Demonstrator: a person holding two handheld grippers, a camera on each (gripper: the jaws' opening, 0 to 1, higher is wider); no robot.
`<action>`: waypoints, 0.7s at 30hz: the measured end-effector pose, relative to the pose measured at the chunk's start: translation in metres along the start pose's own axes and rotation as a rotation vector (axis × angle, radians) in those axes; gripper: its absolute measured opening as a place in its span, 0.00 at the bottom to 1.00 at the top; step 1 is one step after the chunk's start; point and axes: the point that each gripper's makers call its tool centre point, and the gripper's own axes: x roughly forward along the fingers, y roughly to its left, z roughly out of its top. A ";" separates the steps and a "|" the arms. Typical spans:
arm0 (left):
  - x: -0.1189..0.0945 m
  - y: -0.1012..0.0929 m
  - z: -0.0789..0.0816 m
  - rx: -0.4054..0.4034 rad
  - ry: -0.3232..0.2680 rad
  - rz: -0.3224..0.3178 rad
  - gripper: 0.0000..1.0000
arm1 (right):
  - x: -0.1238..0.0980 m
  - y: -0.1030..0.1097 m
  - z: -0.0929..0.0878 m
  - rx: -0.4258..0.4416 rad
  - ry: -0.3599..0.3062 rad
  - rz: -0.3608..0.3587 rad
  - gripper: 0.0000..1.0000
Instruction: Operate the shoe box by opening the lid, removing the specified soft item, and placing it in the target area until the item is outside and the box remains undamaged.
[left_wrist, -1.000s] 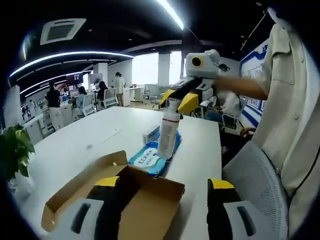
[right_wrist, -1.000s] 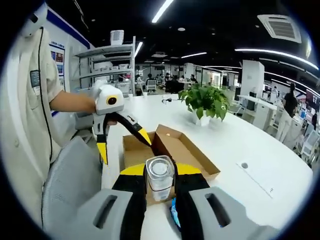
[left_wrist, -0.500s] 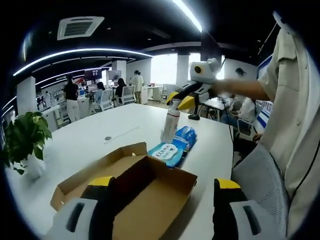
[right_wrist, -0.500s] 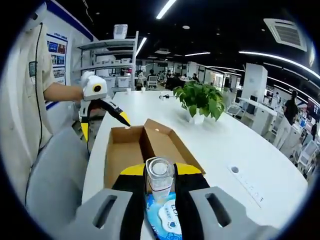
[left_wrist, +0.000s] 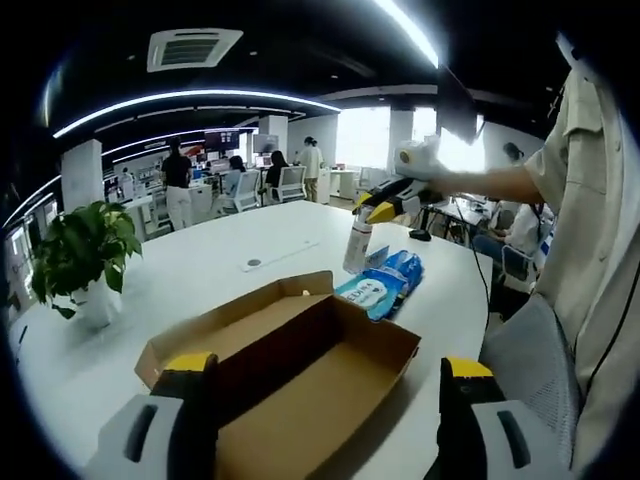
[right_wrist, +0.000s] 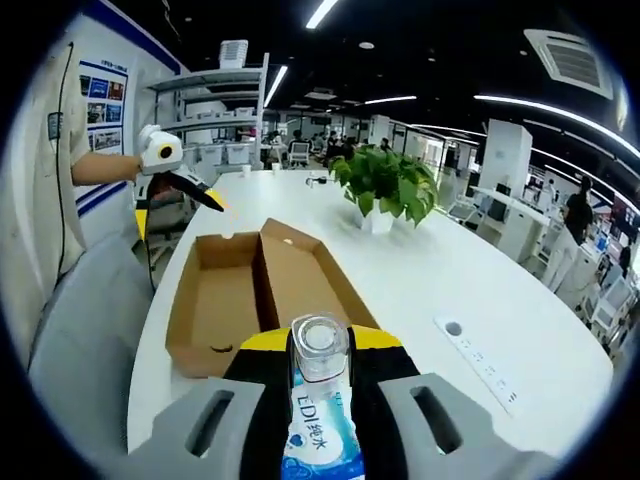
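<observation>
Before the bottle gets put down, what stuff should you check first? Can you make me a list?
1. Is the clear plastic bottle held tight? The right gripper is shut on it: ok.
2. Is the brown cardboard shoe box open and not torn? Lid is folded back, no tears seen: ok.
3. Is the box empty now? Nothing shows inside it in either view: ok.
4. Is the landing spot free? The blue wipes packet lies right under the bottle: not ok.
5. Is the left gripper out of the way? Its jaws are open, one on each side of the box's near end: cannot tell.
6. Is the green potted plant far enough off? It stands apart: ok.
</observation>
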 end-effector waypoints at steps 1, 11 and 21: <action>-0.001 0.001 -0.001 -0.003 0.001 0.006 0.96 | 0.001 -0.002 -0.001 0.001 0.002 -0.002 0.18; -0.015 0.007 -0.012 -0.017 0.031 0.073 1.00 | 0.013 -0.024 -0.023 -0.004 0.037 -0.001 0.18; -0.024 0.012 -0.020 -0.048 0.050 0.116 1.00 | 0.030 -0.033 -0.045 0.000 0.082 0.020 0.18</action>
